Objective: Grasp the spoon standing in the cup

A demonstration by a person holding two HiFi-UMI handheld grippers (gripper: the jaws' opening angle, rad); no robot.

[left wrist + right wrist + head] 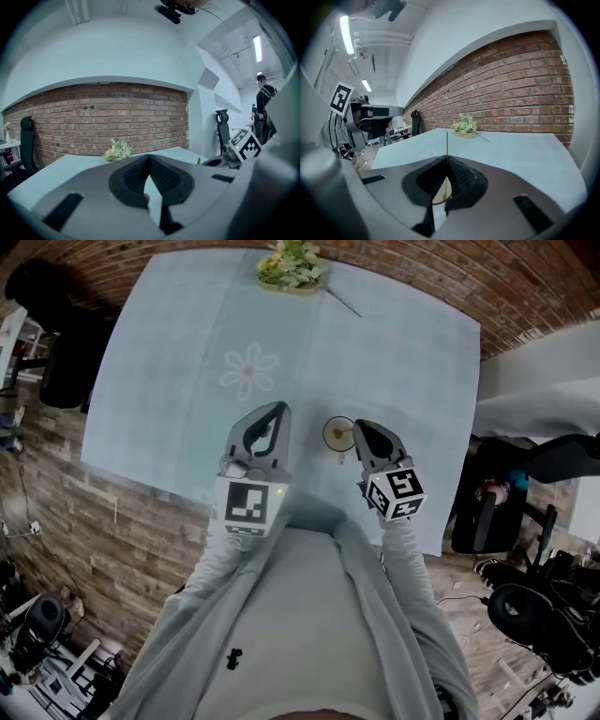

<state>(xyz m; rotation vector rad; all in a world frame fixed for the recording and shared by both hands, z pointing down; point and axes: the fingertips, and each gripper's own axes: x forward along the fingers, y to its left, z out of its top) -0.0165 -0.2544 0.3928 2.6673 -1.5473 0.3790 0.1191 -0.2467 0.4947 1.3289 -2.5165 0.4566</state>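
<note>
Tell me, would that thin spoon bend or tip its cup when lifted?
Probably stiff: the spoon stands straight above the shut jaws of the right gripper. So thin, it likely weighs little. The small cup might tip if dragged.

Flowers (292, 265), perhaps potted, stand far back on the table (403, 362).

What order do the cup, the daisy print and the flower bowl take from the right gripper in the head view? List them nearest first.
1. cup: right beside the right gripper's jaws, on their left.
2. daisy print: mid-table, up and left.
3. flower bowl: far table edge.
</note>
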